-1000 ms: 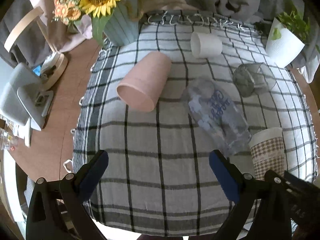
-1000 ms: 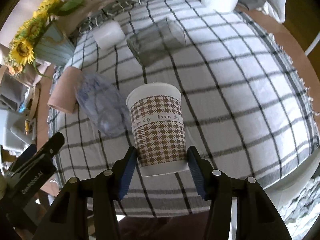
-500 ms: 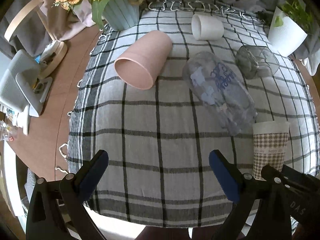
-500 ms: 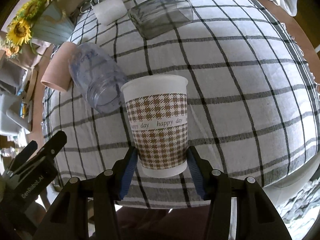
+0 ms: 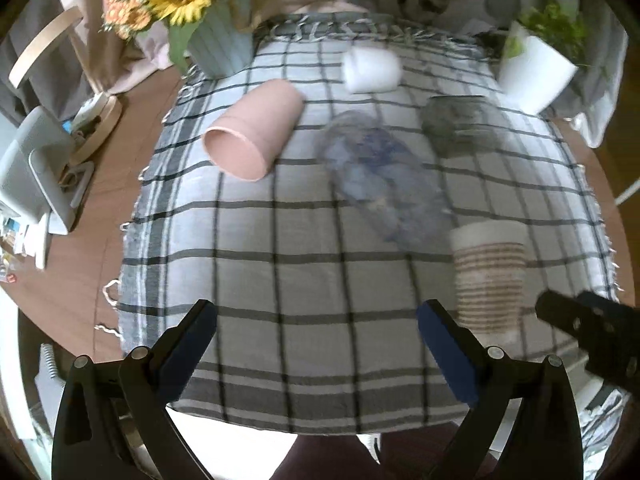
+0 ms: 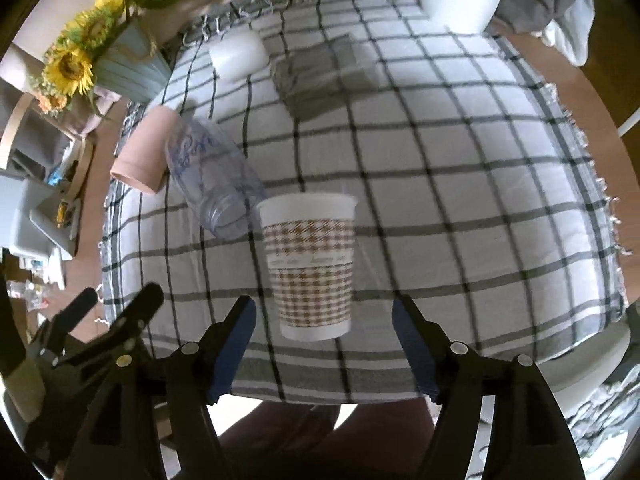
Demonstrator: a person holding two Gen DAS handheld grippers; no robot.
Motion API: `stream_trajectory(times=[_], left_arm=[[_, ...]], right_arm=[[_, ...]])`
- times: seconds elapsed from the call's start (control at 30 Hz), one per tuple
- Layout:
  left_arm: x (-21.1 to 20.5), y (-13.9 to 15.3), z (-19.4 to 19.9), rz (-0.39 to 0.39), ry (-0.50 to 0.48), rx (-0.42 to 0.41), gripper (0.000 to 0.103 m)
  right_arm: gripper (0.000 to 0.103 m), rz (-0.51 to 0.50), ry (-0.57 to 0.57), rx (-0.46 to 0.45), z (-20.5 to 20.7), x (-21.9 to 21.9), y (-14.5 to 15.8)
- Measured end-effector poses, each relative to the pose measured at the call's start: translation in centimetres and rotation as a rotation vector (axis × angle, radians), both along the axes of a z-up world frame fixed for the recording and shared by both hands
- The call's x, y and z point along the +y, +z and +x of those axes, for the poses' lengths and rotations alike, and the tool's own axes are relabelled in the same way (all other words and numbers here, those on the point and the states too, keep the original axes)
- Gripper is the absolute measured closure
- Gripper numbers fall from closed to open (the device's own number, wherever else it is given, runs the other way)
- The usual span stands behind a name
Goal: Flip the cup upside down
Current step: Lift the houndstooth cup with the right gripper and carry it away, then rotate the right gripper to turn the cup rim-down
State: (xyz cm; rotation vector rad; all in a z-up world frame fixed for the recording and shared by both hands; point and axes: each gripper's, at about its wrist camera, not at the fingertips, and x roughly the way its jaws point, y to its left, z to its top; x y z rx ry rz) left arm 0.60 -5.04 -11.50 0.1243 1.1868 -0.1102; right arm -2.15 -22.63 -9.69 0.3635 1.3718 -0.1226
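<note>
The brown houndstooth paper cup [image 6: 310,266] stands on the checked tablecloth near the front edge, wide rim at the top of the frame; it also shows in the left wrist view [image 5: 489,276]. My right gripper [image 6: 324,330] is open, its blue-padded fingers [image 6: 236,330] well apart on either side of the cup and not touching it. My left gripper [image 5: 316,340] is open and empty over the front of the cloth, left of the cup.
On the checked tablecloth [image 5: 280,240] lie a pink cup [image 5: 252,132], a clear plastic bottle [image 5: 384,184], a white cup [image 5: 370,68] and a grey glass [image 5: 460,124], all on their sides. A sunflower vase [image 5: 216,40] and a white plant pot [image 5: 532,72] stand at the back.
My right gripper has opened and let go of the houndstooth cup, which now stands free on the cloth. Both grippers have drawn back a little.
</note>
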Motion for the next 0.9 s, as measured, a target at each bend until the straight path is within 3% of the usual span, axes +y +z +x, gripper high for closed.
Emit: stream_trajectory(times=[0.17, 0.5, 0.77, 0.9], left_arm=[[-3.0, 0.0, -1.7, -0.035, -0.067, -0.016, 0.001], [-7.8, -2.5, -2.8, -0.135, -0.096, 0.074, 0.006], [-10.4, -4.8, -3.0, -0.134, -0.103, 0.089, 0.017], [-11.6, -5.5, -2.9, -0.116, -0.13, 0.084, 0.034]], right_arm=[[0.032, -0.036, -0.013, -0.009, -0.8, -2.6, 0.7], [0.032, -0.04, 0.004, 0.054, -1.8, -7.1, -0.8], [0.032, -0.047, 0.02, 0.088, -2.5, -9.5, -2.2], [0.032, -0.058, 0.03, 0.1, -2.7, -10.4, -2.7]])
